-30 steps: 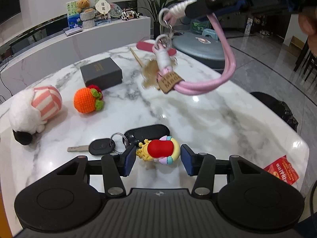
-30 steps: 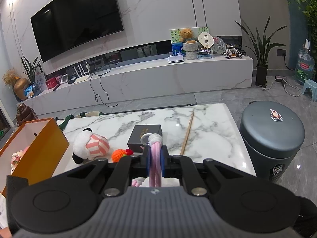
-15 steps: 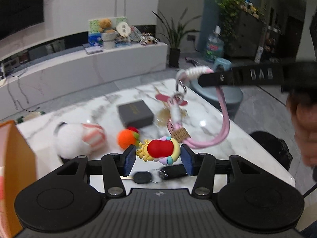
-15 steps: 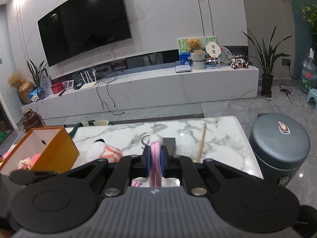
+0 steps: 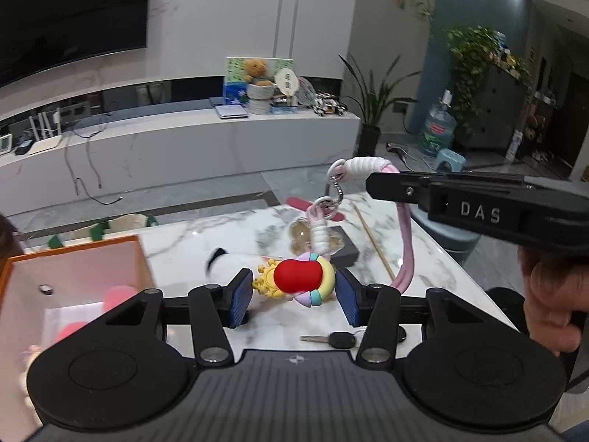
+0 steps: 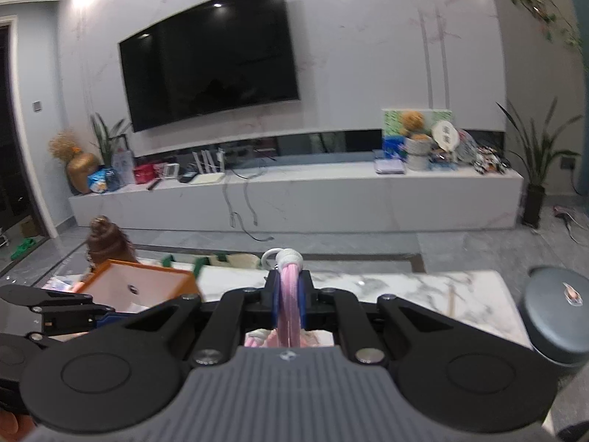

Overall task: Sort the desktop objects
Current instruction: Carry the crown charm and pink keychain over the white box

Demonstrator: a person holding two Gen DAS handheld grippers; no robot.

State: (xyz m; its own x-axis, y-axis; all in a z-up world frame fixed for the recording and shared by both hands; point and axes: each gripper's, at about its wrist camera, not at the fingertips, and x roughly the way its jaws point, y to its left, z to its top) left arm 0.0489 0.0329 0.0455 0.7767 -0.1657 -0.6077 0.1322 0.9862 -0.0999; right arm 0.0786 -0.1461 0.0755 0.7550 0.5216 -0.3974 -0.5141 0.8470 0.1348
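While both claws ride above the marble table (image 5: 228, 232), each carries a piece bound, by the look of it, for the orange box (image 5: 77, 258) at the table's left end. The left claw (image 5: 294, 296) holds a red-and-yellow charm (image 5: 298, 276) between its blue pads, clear of the tabletop; the right claw (image 6: 289, 300) is clamped narrow on a pink lanyard (image 6: 289, 287), whose loop, white knots and metal rings dangle in the air over the table's far right part in the left wrist view.

To finish the step well, each piece should probably be carried over the box's open mouth and lowered inside before the claw lets go (the lanyard swings freely, so a slow approach would keep its tail from catching the rim). Pink items already lie in the box.

On the table remain a car key (image 5: 338, 339) near the front edge, a dark gift box (image 5: 348, 248) and a thin stick (image 5: 373, 245) toward the right edge, and a white plush partly hidden behind the charm. Beyond stand a long white TV console (image 6: 294, 199), a wall-mounted TV (image 6: 210, 59), potted plants and a grey stool (image 6: 559, 316) off the table's right end.
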